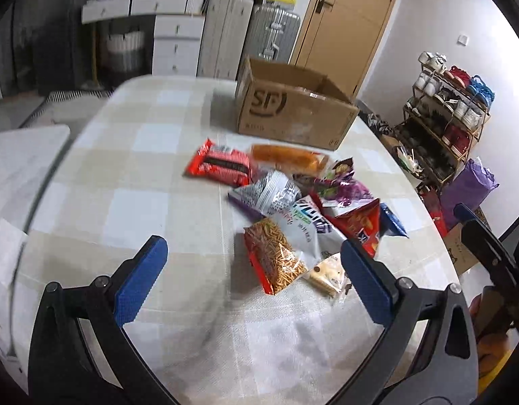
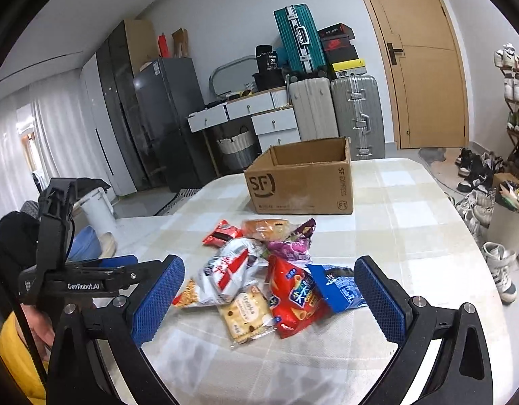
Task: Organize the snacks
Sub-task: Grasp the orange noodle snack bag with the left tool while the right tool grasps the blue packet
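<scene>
A pile of snack packets lies on the checked tablecloth point(image 1: 141, 182): a red packet point(image 1: 220, 165), an orange bread pack point(image 1: 288, 157), a silver bag point(image 1: 268, 192), a purple bag point(image 1: 344, 187), a noodle-stick bag point(image 1: 276, 260) and a biscuit pack point(image 1: 328, 273). An open SF cardboard box point(image 1: 293, 111) stands behind the pile. My left gripper point(image 1: 252, 276) is open and empty, above the table just before the pile. My right gripper point(image 2: 269, 298) is open and empty over the biscuit pack point(image 2: 246, 314) and a red chip bag point(image 2: 296, 298), beside a blue packet point(image 2: 340, 287).
Suitcases point(image 2: 357, 114), white drawers point(image 2: 259, 114) and a dark fridge point(image 2: 168, 118) stand behind the table. A wooden door point(image 2: 421, 57) is at the back right. A shoe rack point(image 1: 445, 114) and loose shoes point(image 2: 495, 266) are on the right.
</scene>
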### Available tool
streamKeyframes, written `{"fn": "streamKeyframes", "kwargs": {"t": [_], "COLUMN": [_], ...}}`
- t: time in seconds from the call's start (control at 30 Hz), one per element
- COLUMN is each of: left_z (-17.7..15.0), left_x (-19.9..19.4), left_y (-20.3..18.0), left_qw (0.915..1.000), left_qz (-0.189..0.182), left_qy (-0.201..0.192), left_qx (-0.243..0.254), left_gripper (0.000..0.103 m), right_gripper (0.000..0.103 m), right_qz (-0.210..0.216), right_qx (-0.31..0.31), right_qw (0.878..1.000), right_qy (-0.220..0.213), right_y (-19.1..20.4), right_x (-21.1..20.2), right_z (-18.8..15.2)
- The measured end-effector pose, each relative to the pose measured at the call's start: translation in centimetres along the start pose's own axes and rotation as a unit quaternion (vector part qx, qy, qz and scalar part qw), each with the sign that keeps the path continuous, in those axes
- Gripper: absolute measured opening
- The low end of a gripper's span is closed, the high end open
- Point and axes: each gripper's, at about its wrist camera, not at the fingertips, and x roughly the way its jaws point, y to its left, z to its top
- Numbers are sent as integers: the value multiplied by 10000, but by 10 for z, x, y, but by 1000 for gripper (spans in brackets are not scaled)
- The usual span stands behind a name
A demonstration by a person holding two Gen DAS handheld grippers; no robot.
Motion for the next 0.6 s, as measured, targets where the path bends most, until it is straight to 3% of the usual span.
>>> {"fn": "streamKeyframes", "kwargs": {"t": [0.13, 0.4, 0.6], "left_z": [11, 38, 35], "left_x": [31, 71, 115], "left_y": [-5, -18, -25], "left_qw": [9992, 9978, 9927], "left_qz": [-191, -148, -396], "left_qy": [336, 607, 1055], "left_qx": [-133, -242, -435], "left_gripper": [102, 102, 102], "right_gripper": [102, 102, 102], "right_qz": [112, 288, 416], "right_qx": [106, 355, 456], "right_qw": [9998, 9985, 9975], "right_qy": [122, 287, 342], "right_y": [-9, -28, -40], "right_x": [16, 37, 48], "right_z": [-7, -19, -23]}}
